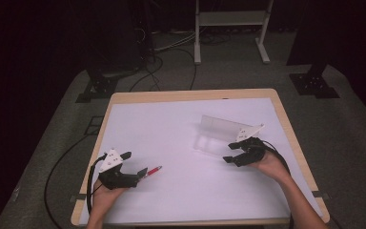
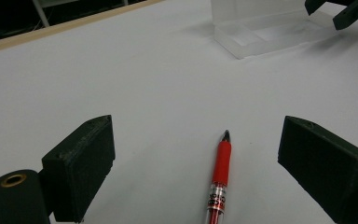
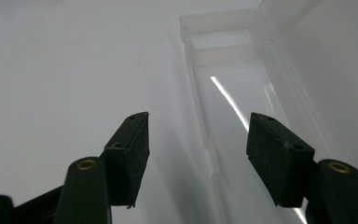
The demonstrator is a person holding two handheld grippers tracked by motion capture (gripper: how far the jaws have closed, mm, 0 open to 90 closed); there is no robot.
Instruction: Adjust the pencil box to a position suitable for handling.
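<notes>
the left hand-held gripper (image 2: 196, 163) is spread wide, gripping nothing, with the red pen (image 2: 219, 179) lying flat on the bench (image 1: 171, 138) between its jaws. well to the pen's right, the right hand-held gripper (image 3: 198, 149) is also released, just beside the clear plastic box (image 3: 242, 93), whose lid is up

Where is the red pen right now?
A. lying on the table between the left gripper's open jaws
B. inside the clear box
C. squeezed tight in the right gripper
A: the red pen lies flat on the white table, untouched, between the left gripper's open jaws.
</notes>
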